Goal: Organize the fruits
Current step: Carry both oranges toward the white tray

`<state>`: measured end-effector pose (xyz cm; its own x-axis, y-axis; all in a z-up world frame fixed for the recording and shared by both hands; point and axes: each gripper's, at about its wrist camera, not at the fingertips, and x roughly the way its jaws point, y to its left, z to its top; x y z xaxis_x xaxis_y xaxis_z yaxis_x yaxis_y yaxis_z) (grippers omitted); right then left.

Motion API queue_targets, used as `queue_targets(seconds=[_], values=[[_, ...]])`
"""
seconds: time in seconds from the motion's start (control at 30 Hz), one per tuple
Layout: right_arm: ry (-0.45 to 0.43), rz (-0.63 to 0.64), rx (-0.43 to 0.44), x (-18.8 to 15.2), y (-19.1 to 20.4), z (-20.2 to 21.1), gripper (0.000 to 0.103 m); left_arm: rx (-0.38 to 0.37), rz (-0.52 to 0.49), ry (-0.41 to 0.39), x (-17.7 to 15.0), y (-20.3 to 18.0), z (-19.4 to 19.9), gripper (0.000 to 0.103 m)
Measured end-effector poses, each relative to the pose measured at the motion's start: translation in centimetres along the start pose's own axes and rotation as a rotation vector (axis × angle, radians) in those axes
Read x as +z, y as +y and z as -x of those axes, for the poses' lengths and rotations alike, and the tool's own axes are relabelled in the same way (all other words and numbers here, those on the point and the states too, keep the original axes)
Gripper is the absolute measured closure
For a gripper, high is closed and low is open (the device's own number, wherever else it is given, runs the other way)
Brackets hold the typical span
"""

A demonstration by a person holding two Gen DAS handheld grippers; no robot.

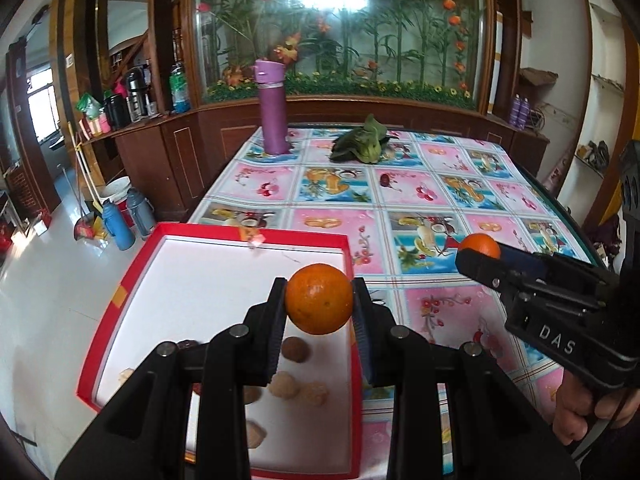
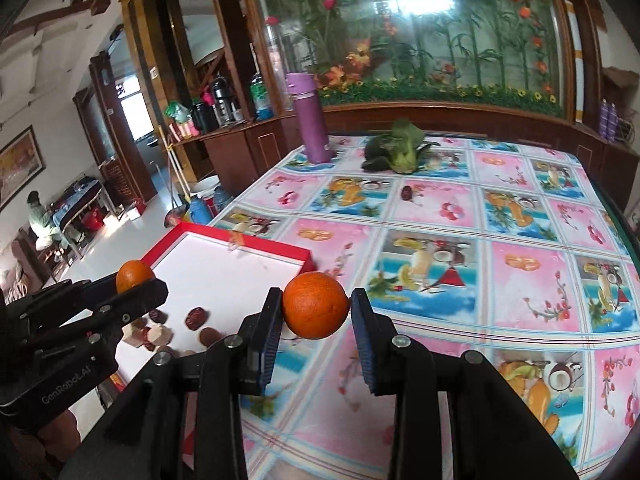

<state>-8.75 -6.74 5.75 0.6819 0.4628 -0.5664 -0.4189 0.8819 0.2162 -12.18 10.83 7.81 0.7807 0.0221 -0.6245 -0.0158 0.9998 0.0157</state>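
1. Firmly, the left tool (image 1: 319, 306) clamps a round orange fruit (image 1: 319, 304) between its black fingers, above the red-rimmed white tray (image 1: 216, 268).
2. Likewise, the right tool (image 2: 316, 308) grips a second round orange (image 2: 316, 305), over the fruit-patterned tabletop (image 2: 480, 280) just right of the tray.
3. Below the left tool, small brown and pale fruits (image 1: 294, 350) lie in the tray.
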Motion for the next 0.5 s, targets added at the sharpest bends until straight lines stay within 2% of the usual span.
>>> queue_targets(seconds=[0.5], values=[[0.022, 0.057, 0.070, 0.0, 7.6, -2.0, 0.069, 0.083, 0.123, -0.027, -1.6, 7.7, 1.7, 0.070]])
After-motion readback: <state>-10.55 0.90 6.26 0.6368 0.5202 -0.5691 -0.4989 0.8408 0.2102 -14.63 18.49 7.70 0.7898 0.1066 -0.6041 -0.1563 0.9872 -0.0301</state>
